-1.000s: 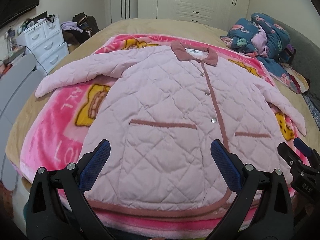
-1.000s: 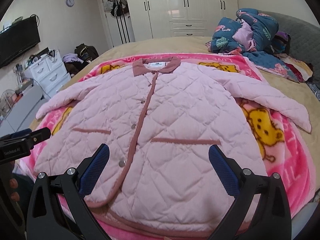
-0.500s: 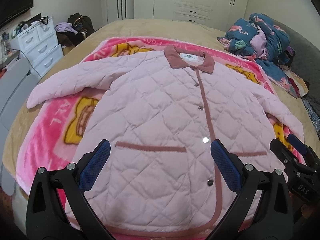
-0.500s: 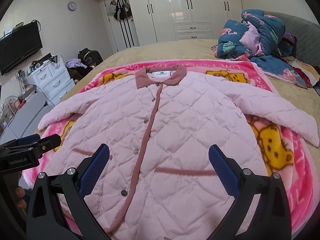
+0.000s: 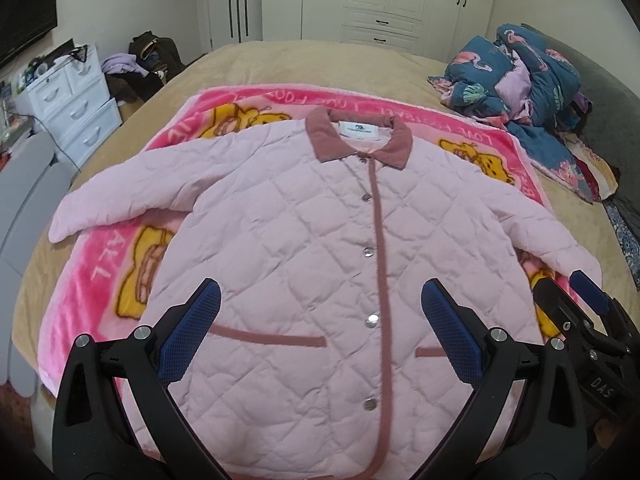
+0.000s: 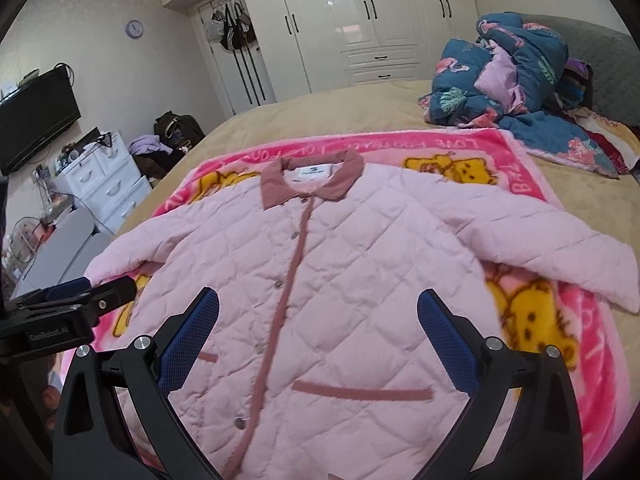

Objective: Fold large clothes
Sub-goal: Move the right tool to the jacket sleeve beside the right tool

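A pink quilted jacket [image 5: 304, 240] with a dusty-rose collar lies flat and buttoned, front up, sleeves spread, on a pink cartoon blanket [image 5: 100, 272]. It also shows in the right wrist view [image 6: 344, 264]. My left gripper [image 5: 320, 324] is open and empty, above the jacket's lower half near the pockets. My right gripper [image 6: 318, 328] is open and empty, above the jacket's lower right part. The right gripper shows at the left view's right edge [image 5: 576, 300]; the left gripper shows at the right view's left edge [image 6: 80, 296].
The blanket lies on a beige bed [image 5: 320, 64]. A heap of blue patterned bedding [image 5: 520, 80] sits at the bed's far right. White drawers [image 5: 72, 108] and bags stand left of the bed. White wardrobes [image 6: 360, 20] line the back wall.
Both grippers have moved forward over the jacket, from its hem toward its middle, and tilted up a little. Both stay open. The jacket has not moved.
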Demonstrator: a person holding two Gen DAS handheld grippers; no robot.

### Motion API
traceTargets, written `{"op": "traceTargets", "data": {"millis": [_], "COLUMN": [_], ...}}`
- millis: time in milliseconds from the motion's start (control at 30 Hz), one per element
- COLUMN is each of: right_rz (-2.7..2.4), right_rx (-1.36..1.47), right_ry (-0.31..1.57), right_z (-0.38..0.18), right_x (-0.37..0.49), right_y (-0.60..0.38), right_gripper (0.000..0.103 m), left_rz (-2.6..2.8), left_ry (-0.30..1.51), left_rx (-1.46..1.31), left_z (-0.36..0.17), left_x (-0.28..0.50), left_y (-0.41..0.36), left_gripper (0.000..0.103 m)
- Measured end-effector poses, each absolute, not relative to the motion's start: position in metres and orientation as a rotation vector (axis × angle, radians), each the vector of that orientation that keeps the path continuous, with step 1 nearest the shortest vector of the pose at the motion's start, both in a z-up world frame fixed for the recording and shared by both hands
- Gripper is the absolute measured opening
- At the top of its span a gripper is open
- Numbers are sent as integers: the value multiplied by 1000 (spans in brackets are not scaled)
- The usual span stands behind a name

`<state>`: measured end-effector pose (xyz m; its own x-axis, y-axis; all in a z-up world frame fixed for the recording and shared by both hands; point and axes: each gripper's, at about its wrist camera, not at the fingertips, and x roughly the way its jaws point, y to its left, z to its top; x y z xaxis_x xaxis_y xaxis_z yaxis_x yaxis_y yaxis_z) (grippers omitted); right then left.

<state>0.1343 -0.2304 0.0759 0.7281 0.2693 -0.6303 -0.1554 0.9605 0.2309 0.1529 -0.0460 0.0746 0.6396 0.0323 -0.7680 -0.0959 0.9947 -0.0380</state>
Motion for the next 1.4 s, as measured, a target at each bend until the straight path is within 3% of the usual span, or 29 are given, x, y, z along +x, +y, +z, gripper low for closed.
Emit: {"op": "traceTargets", "data": {"millis": [533,1400], "right_rz": [43,-412], "right_rx": [273,532], "right_ry": [672,785], "right_z": [81,-27], "right_x": [156,211], "right_y": [-333,-464], "right_gripper": [99,99], "left_rz": [2,-75], "left_ry": [884,916], "left_rx": [-81,-15], "left_z": [83,15], "left_x": [212,309], "left_y": [-93,-101], "left_gripper": [94,94]}}
